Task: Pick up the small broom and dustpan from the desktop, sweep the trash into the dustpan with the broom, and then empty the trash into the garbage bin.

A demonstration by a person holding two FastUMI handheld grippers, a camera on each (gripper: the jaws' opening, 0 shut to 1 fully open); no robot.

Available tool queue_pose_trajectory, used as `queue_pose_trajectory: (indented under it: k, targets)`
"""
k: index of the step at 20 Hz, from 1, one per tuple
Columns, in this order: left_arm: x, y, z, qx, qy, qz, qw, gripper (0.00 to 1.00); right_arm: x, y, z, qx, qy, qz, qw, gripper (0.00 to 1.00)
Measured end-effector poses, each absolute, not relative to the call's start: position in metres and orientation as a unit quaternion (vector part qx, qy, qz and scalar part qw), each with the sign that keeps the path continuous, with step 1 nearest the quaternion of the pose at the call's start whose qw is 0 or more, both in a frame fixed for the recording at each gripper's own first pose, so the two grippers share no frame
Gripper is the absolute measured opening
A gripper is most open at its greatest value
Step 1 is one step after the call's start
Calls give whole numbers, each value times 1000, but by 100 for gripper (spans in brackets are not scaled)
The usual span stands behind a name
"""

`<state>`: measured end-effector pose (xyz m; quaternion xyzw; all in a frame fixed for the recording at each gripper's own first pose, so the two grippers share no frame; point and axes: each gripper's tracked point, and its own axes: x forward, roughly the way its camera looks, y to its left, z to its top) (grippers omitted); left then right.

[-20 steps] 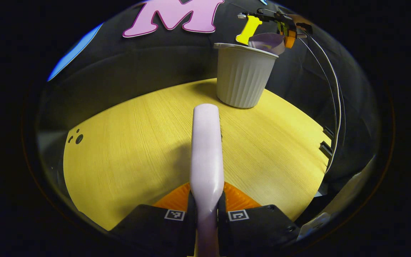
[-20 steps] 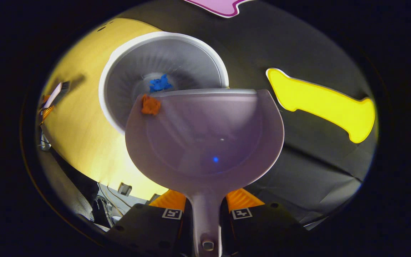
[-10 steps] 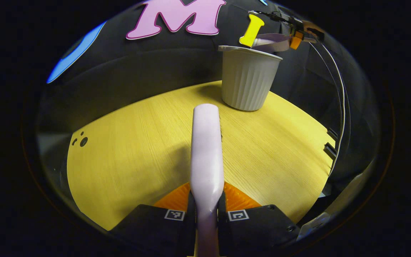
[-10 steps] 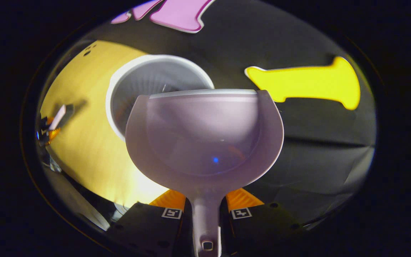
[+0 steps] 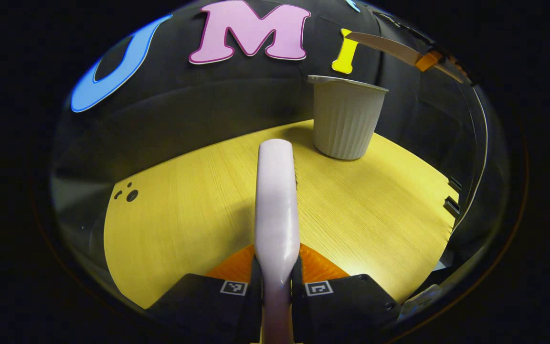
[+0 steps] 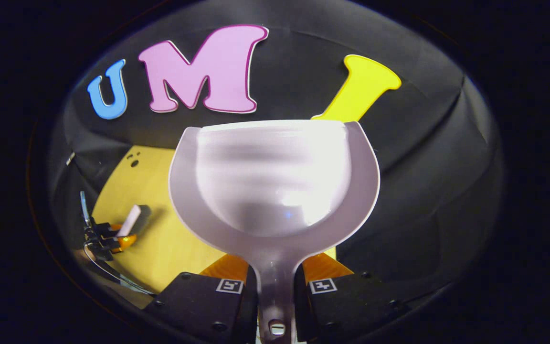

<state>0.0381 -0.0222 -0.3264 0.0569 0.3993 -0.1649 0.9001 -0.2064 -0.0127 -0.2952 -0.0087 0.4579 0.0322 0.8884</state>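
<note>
Now both grippers, the left gripper (image 5: 276,286) pinching the broom (image 5: 276,200) and the right gripper (image 6: 276,286) pinching the empty dustpan (image 6: 273,181), could bump the bin (image 5: 346,119) at one o'clock and tip it.

dustpan (image 6: 275,181): glossy plastic | bin (image 5: 346,119): ribbed matt plastic | desktop (image 5: 184,210): wood grain

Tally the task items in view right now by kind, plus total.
Pale lilac plastic broom, clamped in the left gripper: 1
Pale lilac plastic dustpan, clamped in the right gripper, pan bare: 1
Ribbed off-white plastic garbage bin, upright on the yellow wooden desktop: 1
Total: 3
</note>
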Motion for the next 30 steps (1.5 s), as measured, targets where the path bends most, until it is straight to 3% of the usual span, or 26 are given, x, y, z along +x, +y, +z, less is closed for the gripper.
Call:
queue_pose_trajectory:
  k: [7, 14, 21, 30]
  targets:
    - [26, -15, -333, 47, 422, -148, 893, 29, -310, 52, -345, 21, 477, 58, 877, 35]
    - [21, -2, -346, 57, 436, -133, 888, 28, -364, 113, -445, 40, 531, 82, 843, 35]
    - [14, 6, -362, 63, 448, -118, 884, 29, -397, 153, -542, 41, 578, 98, 809, 35]
    - [-8, 22, -392, 70, 482, -103, 867, 29, -399, 157, -578, 31, 605, 96, 790, 35]
